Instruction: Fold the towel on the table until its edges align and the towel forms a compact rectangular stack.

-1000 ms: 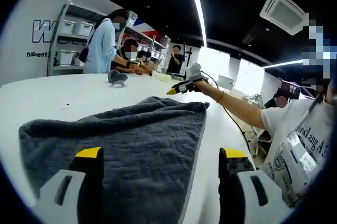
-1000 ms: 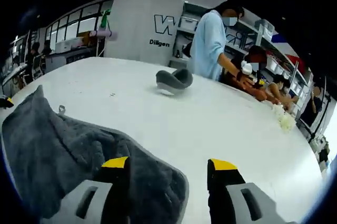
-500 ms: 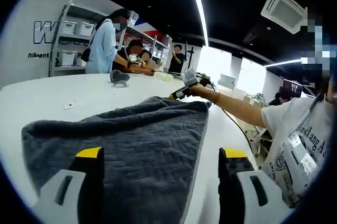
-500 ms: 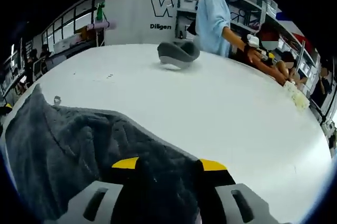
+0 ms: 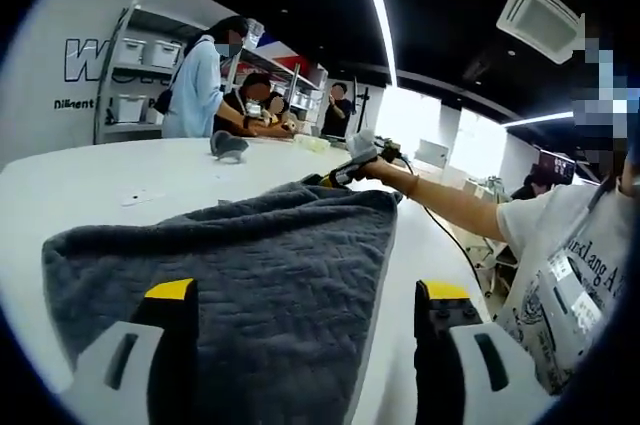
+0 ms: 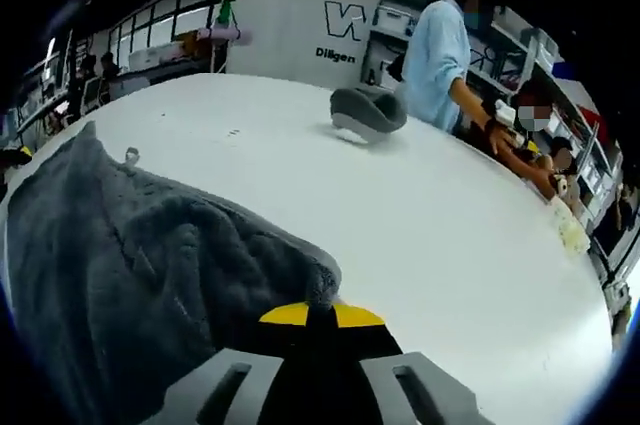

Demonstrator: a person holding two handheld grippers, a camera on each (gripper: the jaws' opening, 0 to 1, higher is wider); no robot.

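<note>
Since before, right gripper (image 6: 320,317) has closed on the towel (image 6: 130,265) corner — left gripper (image 5: 305,295) stays open above it.

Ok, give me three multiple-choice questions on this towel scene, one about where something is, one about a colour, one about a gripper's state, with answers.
1. Where does the small grey bundle lie?
A. on the white table, beyond the towel
B. on top of the towel
C. on a shelf

2. What colour is the towel?
A. white
B. dark grey
C. blue

3. How does the right hand-held gripper stand?
A. wide open above the table
B. shut on the towel's corner
C. shut on the bundle

Answers: 1 A, the bundle sits alone on bare tabletop, apart from the towel. 2 B, its quilted cloth is dark grey in both views. 3 B, its yellow tips meet with cloth pinched between them, while the left hand-held gripper is open.
</note>
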